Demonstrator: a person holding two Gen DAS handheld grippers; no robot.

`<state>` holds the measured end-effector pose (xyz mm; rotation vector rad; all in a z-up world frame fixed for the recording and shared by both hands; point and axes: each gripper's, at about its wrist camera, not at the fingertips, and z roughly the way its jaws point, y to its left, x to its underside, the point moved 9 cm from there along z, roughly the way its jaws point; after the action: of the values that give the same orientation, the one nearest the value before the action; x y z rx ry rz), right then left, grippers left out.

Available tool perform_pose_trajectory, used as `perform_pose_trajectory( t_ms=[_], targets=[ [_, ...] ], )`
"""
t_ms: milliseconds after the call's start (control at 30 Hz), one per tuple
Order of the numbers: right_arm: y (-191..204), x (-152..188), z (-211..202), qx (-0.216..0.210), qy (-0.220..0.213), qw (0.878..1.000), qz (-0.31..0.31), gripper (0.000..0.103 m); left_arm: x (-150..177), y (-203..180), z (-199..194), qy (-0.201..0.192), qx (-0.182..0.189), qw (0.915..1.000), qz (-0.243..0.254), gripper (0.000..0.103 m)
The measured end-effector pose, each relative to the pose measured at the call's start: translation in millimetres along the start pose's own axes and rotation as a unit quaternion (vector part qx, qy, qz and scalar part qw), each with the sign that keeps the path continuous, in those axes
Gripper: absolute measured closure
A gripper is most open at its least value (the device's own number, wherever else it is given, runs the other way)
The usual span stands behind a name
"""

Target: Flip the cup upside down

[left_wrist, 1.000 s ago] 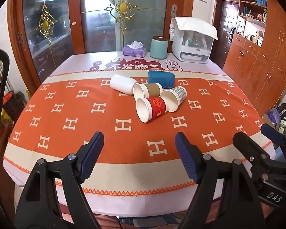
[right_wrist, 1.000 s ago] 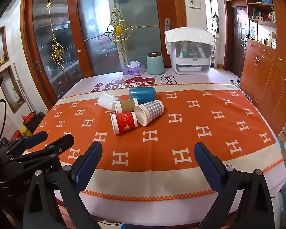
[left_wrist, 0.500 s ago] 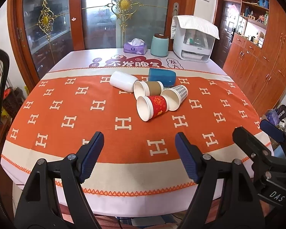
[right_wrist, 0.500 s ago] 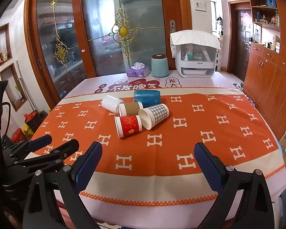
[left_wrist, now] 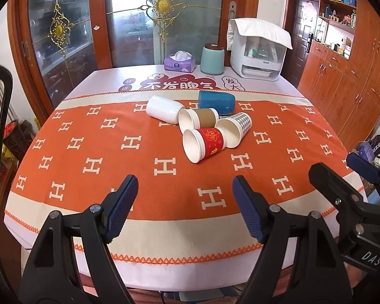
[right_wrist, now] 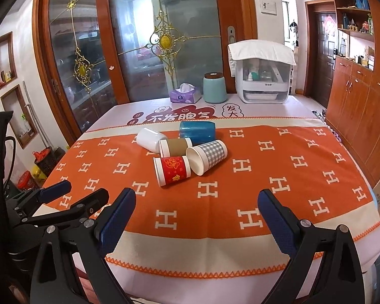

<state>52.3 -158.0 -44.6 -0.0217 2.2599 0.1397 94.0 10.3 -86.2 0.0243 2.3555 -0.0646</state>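
Several cups lie on their sides in a cluster mid-table: a red paper cup (left_wrist: 204, 144) (right_wrist: 172, 169) nearest me, a grey checked cup (left_wrist: 234, 128) (right_wrist: 207, 155), a brown-sleeved cup (left_wrist: 198, 119) (right_wrist: 176, 145), a white cup (left_wrist: 163, 110) (right_wrist: 149, 139) and a blue cup (left_wrist: 216, 101) (right_wrist: 197, 129). My left gripper (left_wrist: 185, 207) is open and empty above the table's near edge, short of the cups. My right gripper (right_wrist: 197, 220) is open and empty, also near the front edge, to the right of the left one.
The orange H-patterned tablecloth (left_wrist: 88, 152) covers the table. At the far end stand a purple tissue box (left_wrist: 179, 62), a teal canister (left_wrist: 212, 58) and a white appliance under a cloth (left_wrist: 258, 55). Wooden cabinets (left_wrist: 354, 76) line the right wall; glass doors are behind.
Both grippers have risen and tilted slightly, so the table sits lower in view. The cups have not moved. Both grippers stay open.
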Motion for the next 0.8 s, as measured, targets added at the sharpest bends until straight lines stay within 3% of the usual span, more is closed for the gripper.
perform_pose_trajectory(
  t_ms=[800],
  targets=[
    [7.6,-4.3,5.2,-0.01,-0.002,1.0,-0.004,0.005,2.5,4.1,0.8,0.003,-0.003,1.0,-0.001,0.028]
  ],
)
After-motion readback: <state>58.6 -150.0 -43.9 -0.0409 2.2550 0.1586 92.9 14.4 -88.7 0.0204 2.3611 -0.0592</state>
